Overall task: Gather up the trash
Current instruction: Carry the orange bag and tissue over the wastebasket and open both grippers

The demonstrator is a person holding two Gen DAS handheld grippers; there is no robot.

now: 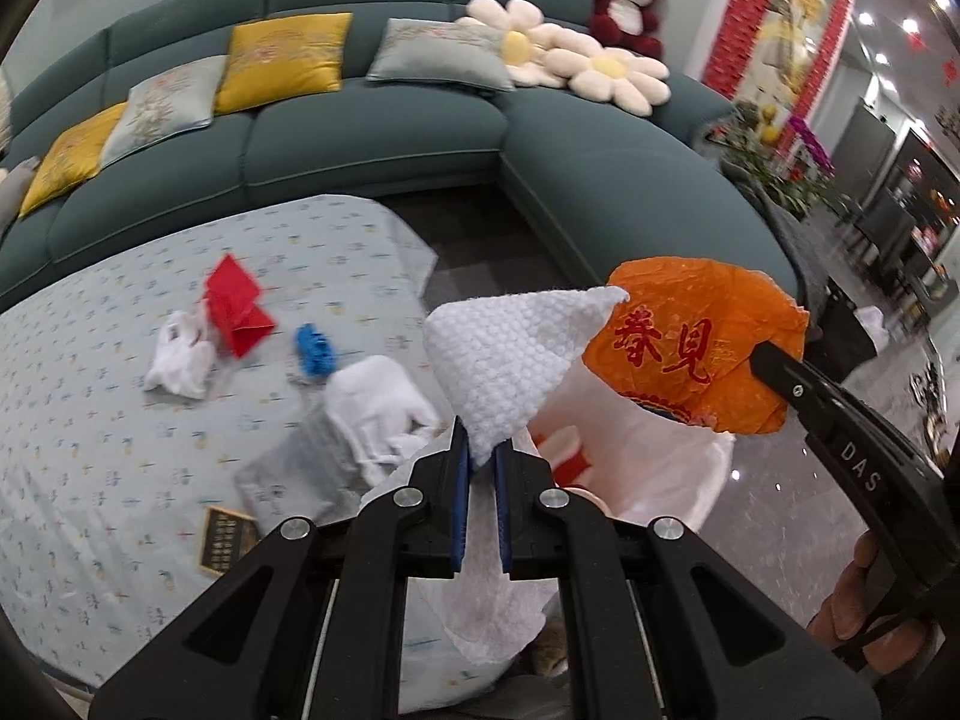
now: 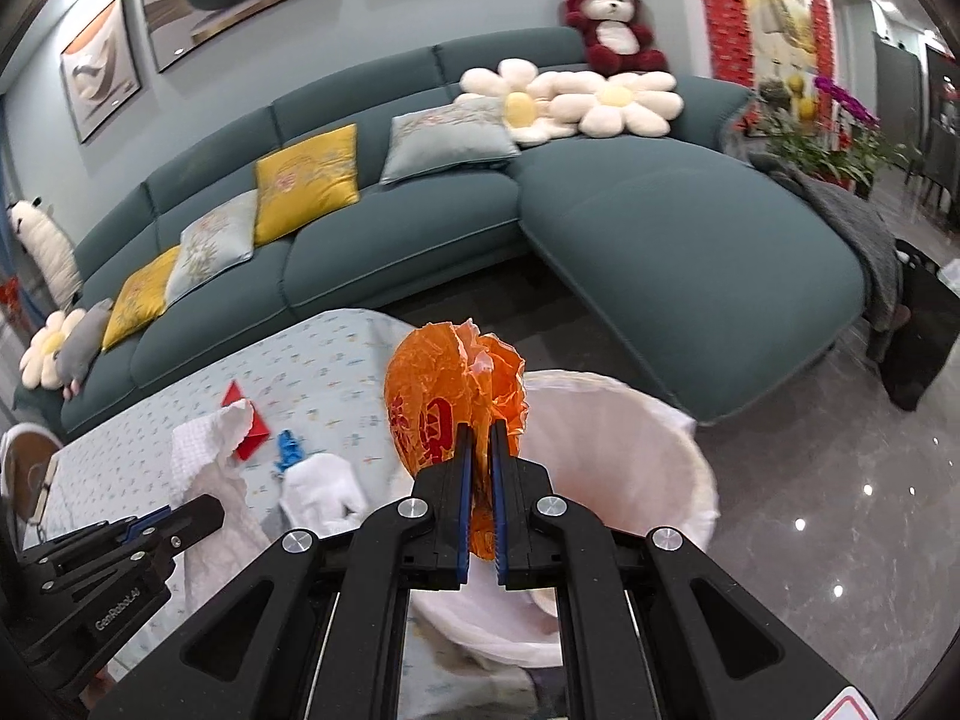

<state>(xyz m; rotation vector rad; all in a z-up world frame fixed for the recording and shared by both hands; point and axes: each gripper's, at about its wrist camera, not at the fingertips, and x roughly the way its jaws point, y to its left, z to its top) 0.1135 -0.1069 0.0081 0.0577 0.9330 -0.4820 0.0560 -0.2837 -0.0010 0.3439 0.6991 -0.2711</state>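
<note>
My left gripper (image 1: 482, 450) is shut on a white textured paper towel (image 1: 510, 354), held up beside the bin. My right gripper (image 2: 480, 438) is shut on a crumpled orange plastic wrapper (image 2: 444, 396) with red characters, held over the white-lined trash bin (image 2: 660, 468). In the left wrist view the wrapper (image 1: 690, 348) and the right gripper's finger (image 1: 798, 384) sit above the bin liner (image 1: 648, 462). The right wrist view shows the towel (image 2: 210, 456) and the left gripper (image 2: 180, 525). On the table lie a red paper (image 1: 237, 306), a blue scrap (image 1: 312, 348) and white crumpled tissues (image 1: 180, 354).
The table has a light patterned cloth (image 1: 120, 450). A white glove-like wad (image 1: 378, 402) and a small dark card (image 1: 225, 543) lie near its edge. A teal sofa (image 2: 660, 228) with cushions stands behind. The floor (image 2: 840, 480) is glossy grey tile.
</note>
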